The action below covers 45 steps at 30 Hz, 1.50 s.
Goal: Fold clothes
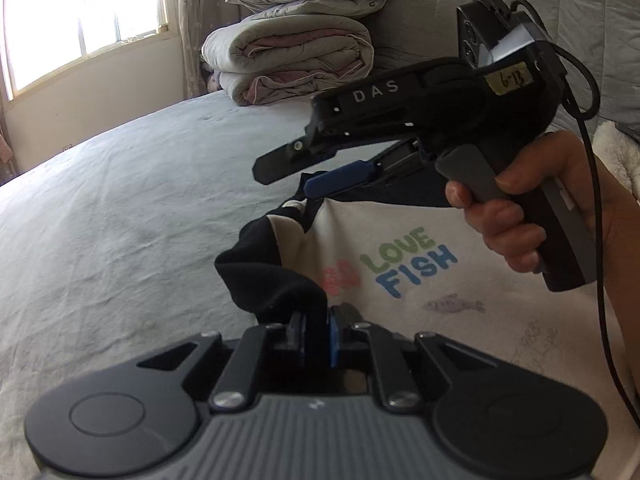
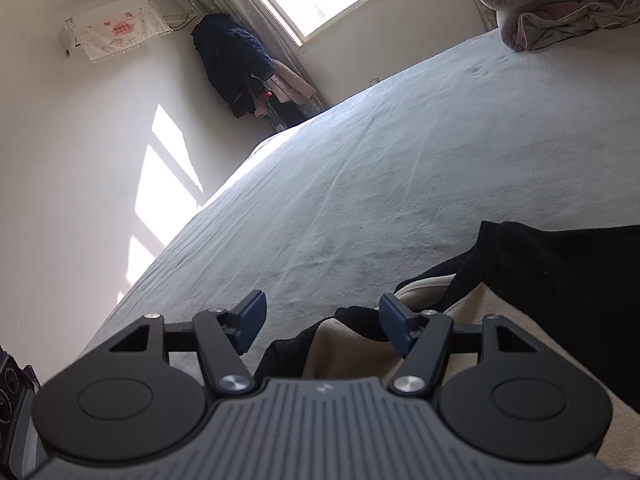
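A cream shirt (image 1: 420,320) with black sleeves and a "LOVE FISH" print lies on the grey bed sheet (image 1: 120,220). My left gripper (image 1: 318,332) is shut on the shirt's black sleeve (image 1: 272,280), which bunches up above the pads. My right gripper (image 1: 292,178) hovers open over the shirt's collar, held by a hand. In the right wrist view the right gripper (image 2: 322,322) is open and empty, just above the black collar edge and cream cloth of the shirt (image 2: 352,348). The other black sleeve (image 2: 560,280) lies to the right.
A stack of folded quilts and a pillow (image 1: 292,52) sits at the bed's far end below a window. A dark jacket (image 2: 232,64) hangs in the room's corner. The bed sheet (image 2: 360,180) stretches out ahead of the shirt.
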Available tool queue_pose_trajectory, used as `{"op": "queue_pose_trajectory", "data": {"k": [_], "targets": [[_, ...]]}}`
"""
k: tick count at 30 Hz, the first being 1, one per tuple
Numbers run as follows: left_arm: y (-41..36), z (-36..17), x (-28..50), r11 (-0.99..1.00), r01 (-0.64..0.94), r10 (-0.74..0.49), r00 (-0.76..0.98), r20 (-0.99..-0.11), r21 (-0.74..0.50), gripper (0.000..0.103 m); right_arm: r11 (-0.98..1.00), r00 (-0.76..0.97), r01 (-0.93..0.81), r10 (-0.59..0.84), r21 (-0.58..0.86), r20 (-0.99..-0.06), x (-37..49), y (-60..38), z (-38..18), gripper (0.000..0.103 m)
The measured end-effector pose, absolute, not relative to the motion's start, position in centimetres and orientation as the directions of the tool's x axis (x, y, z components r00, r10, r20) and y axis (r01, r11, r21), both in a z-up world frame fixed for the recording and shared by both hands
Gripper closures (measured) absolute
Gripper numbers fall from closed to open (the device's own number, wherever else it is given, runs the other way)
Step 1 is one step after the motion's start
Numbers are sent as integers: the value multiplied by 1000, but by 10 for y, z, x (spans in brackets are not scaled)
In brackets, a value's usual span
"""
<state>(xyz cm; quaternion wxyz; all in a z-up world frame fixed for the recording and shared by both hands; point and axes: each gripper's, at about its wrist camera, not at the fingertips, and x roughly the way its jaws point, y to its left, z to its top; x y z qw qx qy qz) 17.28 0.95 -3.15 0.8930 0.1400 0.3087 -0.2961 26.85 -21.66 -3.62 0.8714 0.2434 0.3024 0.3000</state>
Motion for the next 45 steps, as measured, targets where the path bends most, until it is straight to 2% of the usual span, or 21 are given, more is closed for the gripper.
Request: {"op": "queue_pose_trajectory", "data": {"k": [3,4,6,7,8,11,16,19,22,25,27,28,29,32,36,40,43,45], "targets": [[5,-40,169,765,644,-476,597,-646,32,88,679,580,-382,704,627,-409,275,-208,-47,37],[7,-39,169,765,643,-484,594,-642,18,88,684,564,-370,703,629,-433,278,-205,-53,38],[10,-37,168,766,643,-501,588,-635,-10,82,743,551,-319,650,588,-522,283,-202,-62,43],[15,-34,169,772,634,-512,586,-628,-39,74,774,557,-304,618,556,-555,283,-202,-64,54],[22,-30,171,780,621,-525,585,-619,-75,65,780,557,-299,611,550,-563,283,-203,-65,58],[39,-24,184,810,554,-546,590,-594,-194,52,777,563,-293,611,557,-557,281,-210,-63,59],[69,-32,219,779,397,-625,550,-554,-485,52,778,567,-291,609,557,-555,281,-213,-63,58],[81,-44,231,676,320,-711,523,-471,-664,53,771,566,-288,616,569,-548,283,-217,-64,58],[84,-54,238,601,249,-747,513,-423,-759,52,757,565,-278,627,591,-537,284,-221,-65,58],[85,-65,245,581,168,-744,507,-436,-796,55,748,566,-274,633,604,-528,284,-221,-65,57],[85,-73,249,566,128,-744,506,-437,-815,76,742,567,-271,637,613,-521,284,-221,-65,56],[85,-75,251,559,112,-743,506,-437,-821,95,740,569,-271,639,616,-517,284,-222,-65,55],[85,-74,252,579,111,-726,521,-448,-808,100,737,571,-272,641,619,-512,283,-222,-64,55],[87,-61,256,687,129,-630,596,-498,-715,100,717,589,-269,651,643,-479,282,-229,-62,52],[93,-41,270,871,142,-426,695,-579,-471,101,701,628,-240,640,672,-443,281,-242,-61,47],[96,-38,290,973,142,-226,748,-624,-181,100,738,643,-212,599,641,-477,282,-241,-64,44],[91,-46,302,983,170,-171,723,-669,-68,100,757,644,-214,585,617,-494,283,-237,-66,44],[92,-48,308,980,179,-188,699,-690,-86,100,755,644,-217,587,619,-491,282,-236,-66,42]]}}
